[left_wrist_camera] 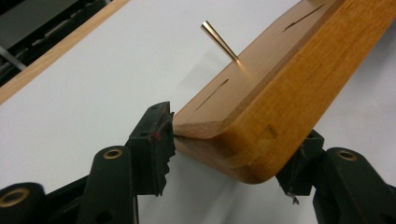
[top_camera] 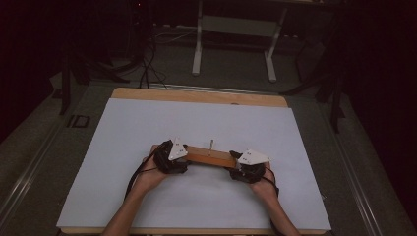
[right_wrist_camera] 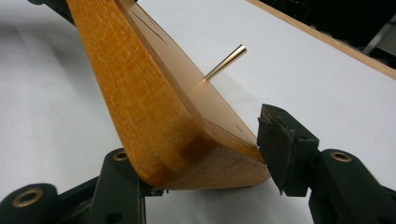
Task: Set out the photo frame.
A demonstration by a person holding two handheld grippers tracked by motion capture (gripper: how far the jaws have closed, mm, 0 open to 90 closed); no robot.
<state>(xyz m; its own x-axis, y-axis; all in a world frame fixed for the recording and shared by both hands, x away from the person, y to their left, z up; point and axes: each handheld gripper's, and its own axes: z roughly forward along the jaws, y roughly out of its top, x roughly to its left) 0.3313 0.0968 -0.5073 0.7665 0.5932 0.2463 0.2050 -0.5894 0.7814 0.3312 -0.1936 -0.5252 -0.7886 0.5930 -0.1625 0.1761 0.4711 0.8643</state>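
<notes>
Both pairs of jaws clamp one wooden block.
The left gripper (left_wrist_camera: pixel 224 154) grips one end of the wooden block (top_camera: pixel 210 157), the right gripper (right_wrist_camera: pixel 205 154) the other; its long axis runs between them, brass pin (left_wrist_camera: pixel 219 41) upward, above the white bench (top_camera: pixel 147 128).

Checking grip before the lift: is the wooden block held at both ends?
Yes. The left claw and right claw each clamp one end of the wooden block.

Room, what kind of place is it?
Probably a lab or workshop set up for recording: a table under a white sheet, cables on the dark floor, and a metal stand behind.
</notes>
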